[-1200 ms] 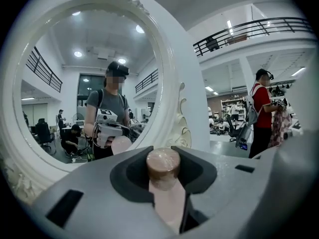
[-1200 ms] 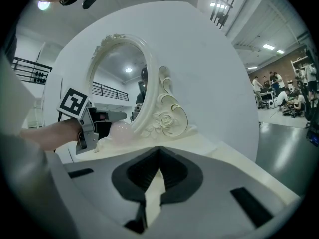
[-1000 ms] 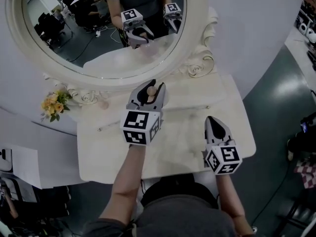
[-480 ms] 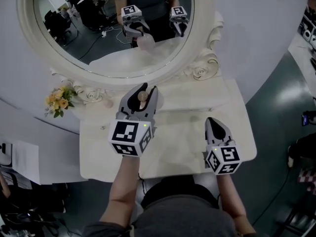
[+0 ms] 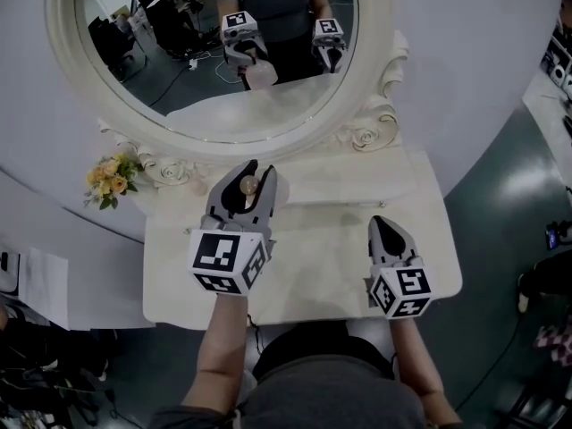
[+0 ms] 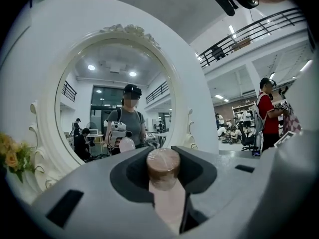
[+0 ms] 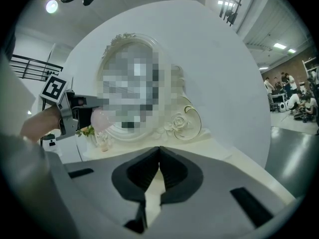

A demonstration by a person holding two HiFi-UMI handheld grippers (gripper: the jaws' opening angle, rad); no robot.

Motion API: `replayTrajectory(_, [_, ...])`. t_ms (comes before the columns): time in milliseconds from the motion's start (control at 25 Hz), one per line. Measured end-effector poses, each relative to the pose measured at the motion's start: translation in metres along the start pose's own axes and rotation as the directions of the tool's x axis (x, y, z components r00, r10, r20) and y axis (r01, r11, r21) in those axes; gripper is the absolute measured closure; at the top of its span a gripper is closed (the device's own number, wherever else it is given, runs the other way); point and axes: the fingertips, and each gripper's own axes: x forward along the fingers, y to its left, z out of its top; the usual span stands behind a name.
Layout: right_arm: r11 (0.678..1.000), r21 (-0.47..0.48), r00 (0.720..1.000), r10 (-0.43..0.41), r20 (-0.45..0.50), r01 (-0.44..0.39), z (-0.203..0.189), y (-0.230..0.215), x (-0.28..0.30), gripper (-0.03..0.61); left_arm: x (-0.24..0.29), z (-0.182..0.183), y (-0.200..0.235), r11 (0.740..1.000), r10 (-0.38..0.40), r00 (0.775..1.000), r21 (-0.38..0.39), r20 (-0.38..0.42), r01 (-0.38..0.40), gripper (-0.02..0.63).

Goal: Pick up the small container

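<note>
1. Hard to see: the small container (image 6: 163, 169) shows a brownish round cap and a strip of pale pink body. The rest of the body is sunk between the jaws. In the head view only the cap shows, upper centre of the frame.
2. Left gripper (image 5: 257, 170): fingers clamped on the container's two sides. In the right gripper view, far left, it is held up clear of the table top.
3. Right gripper (image 5: 384, 225): fingers closed tip to tip with nothing between them. It sits lower right in the head view, over the right part of the table, well apart from the left gripper.
4. A small pale item (image 7: 103, 141) stands on the table near the flowers. It is too small to identify.
5. The person's forearms are cut off at the bottom edge of the head view.
6. Count:
   - two grippers
   - one container
   - one cream dressing table (image 5: 313, 271)
   - one oval mirror (image 5: 371, 105) with a carved white frame
   - one bunch of yellow flowers (image 5: 110, 179), at the left end of the table below the frame
7. The mirror glass, top of the head view, reflects the person, both grippers and the pink container.
8. Surroundings: a curved white wall backs the mirror. The left gripper view, right side, shows a person in a red top (image 6: 269, 114) and several others farther off.
9. Nothing lies between the two grippers on the table top.
</note>
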Motion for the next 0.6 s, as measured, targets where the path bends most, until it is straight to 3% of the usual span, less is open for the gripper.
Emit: replayTrajectory(600, [0.999,-0.047,1.000,0.007,-0.025,-0.008,-0.003,0.012,0.003,0.575,-0.016,0.003,0.007,1.000,0.028,1.000,-0.001,0.007,-0.028,0.502])
